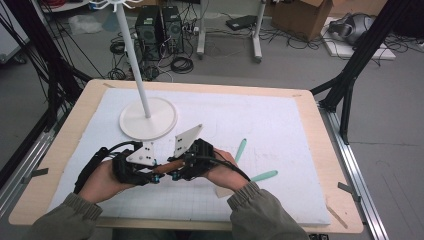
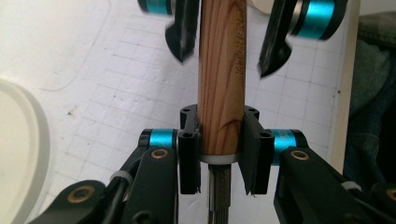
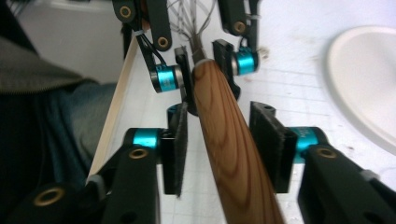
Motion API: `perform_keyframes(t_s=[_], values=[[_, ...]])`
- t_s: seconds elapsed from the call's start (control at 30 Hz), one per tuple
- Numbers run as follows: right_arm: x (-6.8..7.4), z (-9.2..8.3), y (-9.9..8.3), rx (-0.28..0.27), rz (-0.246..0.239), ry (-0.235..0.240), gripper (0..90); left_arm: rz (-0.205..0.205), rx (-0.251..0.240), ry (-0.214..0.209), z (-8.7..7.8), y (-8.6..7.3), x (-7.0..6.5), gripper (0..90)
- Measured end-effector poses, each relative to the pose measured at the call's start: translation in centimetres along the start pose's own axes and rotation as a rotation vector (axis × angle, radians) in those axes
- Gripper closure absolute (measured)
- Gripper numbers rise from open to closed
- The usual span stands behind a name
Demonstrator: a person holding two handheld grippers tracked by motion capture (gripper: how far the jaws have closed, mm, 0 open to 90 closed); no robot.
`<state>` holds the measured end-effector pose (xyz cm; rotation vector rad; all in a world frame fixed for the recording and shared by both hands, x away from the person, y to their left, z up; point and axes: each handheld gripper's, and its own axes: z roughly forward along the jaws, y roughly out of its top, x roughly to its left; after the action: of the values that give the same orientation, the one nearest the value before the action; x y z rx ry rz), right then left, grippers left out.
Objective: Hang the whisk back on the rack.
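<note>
Wooden whisk handle (image 2: 222,79) runs straight between us: left gripper (image 2: 220,154) clamps its wire end, right gripper (image 3: 229,144) jaws straddle it slack, pads off the wood.

A brown wooden handle (image 2: 221,79) is showing streaky darker grain. Black fingers (image 2: 189,154) are sitting beside turquoise rollers (image 2: 161,138). White gridded matting (image 1: 260,120) is covering the pale wood tabletop (image 1: 327,150); two mint-green utensils (image 1: 240,149) are lying on it.
</note>
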<state>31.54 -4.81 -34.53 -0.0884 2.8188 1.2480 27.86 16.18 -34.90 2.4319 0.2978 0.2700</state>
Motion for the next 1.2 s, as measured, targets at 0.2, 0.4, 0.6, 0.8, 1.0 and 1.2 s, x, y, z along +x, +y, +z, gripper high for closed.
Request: perform_keyframes(t_s=[0.2,0.4,0.6,0.8,1.0,1.2], values=[[-0.4,-1.8,-0.9,-0.1,0.084,-0.052,47.8,-0.015,-0.015,0.027,-0.6,-0.1,0.3,71.5],[-0.8,-2.3,-1.8,-0.14,0.146,-0.06,43.5,-0.018,-0.034,0.039,-1.1,0.0,0.4,71.5],[-1.1,-2.1,-2.2,-0.197,0.218,-0.019,47.0,-0.027,-0.061,0.052,-1.4,0.5,0.6,71.5],[-1.6,-2.0,-2.2,-0.285,0.276,0.042,54.4,-0.033,-0.084,0.068,-1.5,1.0,0.7,71.5],[-2.0,-1.9,-2.4,-0.353,0.324,0.084,63.2,-0.034,-0.093,0.072,-1.4,1.3,0.6,71.5],[-2.5,-1.8,-2.4,-0.417,0.343,0.144,71.8,-0.035,-0.105,0.06,-1.5,1.2,0.6,71.4]])
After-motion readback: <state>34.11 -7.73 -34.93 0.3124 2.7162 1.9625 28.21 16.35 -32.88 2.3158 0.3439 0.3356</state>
